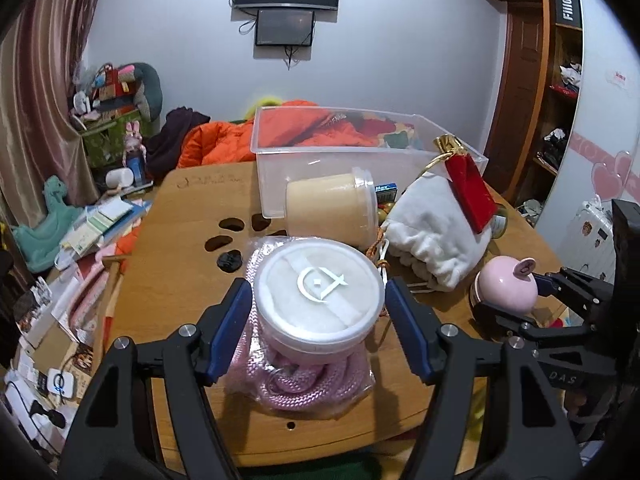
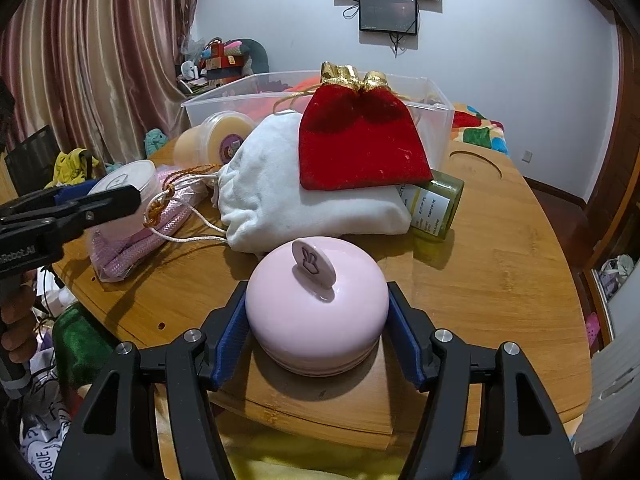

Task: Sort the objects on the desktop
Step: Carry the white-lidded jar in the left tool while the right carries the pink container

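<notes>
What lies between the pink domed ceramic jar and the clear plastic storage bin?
In the right wrist view, the white fleece drawstring pouch lies between the pink domed ceramic jar and the clear plastic storage bin, with the red velvet pouch on top.

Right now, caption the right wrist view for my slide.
Right gripper fingers flank a pink jar on the table.

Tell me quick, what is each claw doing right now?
Left gripper: closed on the white round tub, which sits on the pink rope.
Right gripper: closed on the pink round jar on the table.
</notes>
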`<state>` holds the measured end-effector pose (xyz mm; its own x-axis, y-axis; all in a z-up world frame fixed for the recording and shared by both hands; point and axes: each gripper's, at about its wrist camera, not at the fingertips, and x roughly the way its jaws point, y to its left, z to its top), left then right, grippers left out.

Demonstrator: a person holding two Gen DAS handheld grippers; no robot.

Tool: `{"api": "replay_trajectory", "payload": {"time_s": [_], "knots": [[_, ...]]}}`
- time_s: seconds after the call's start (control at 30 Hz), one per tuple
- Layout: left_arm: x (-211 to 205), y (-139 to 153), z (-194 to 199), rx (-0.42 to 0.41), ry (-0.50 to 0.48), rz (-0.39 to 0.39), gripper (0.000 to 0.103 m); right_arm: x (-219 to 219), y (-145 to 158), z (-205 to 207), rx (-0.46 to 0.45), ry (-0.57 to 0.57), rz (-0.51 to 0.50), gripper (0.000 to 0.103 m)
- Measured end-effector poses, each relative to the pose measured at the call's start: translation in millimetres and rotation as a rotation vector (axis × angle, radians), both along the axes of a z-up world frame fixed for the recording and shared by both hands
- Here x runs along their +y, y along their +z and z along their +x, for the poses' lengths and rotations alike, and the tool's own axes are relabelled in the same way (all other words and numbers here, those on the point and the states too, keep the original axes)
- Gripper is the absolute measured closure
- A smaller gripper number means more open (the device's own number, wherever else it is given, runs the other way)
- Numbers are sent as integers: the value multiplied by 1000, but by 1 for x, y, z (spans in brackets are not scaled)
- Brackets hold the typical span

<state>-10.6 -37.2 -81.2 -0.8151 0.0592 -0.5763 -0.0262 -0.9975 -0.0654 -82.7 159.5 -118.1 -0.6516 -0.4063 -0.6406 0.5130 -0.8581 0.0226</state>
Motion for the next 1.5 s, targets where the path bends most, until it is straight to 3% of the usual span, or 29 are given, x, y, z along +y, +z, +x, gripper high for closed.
{"api": "replay_trajectory", "payload": {"time_s": [0.27,0.57,0.8,1.07,1.5], "knots": [[0,-13,-12,-46,17,-8,36,3,-2,2,-1,0,-5,43],[-13,-9,-16,-12,70,36,38,9,13,5,19,-11,-34,43],[-23,12,-7,28,87,31,38,11,33,9,47,3,-56,43],[-16,38,-8,59,30,54,38,16,58,5,91,15,-63,43],[-16,87,-43,90,-23,46,38,18,116,-24,179,12,-59,43]]}}
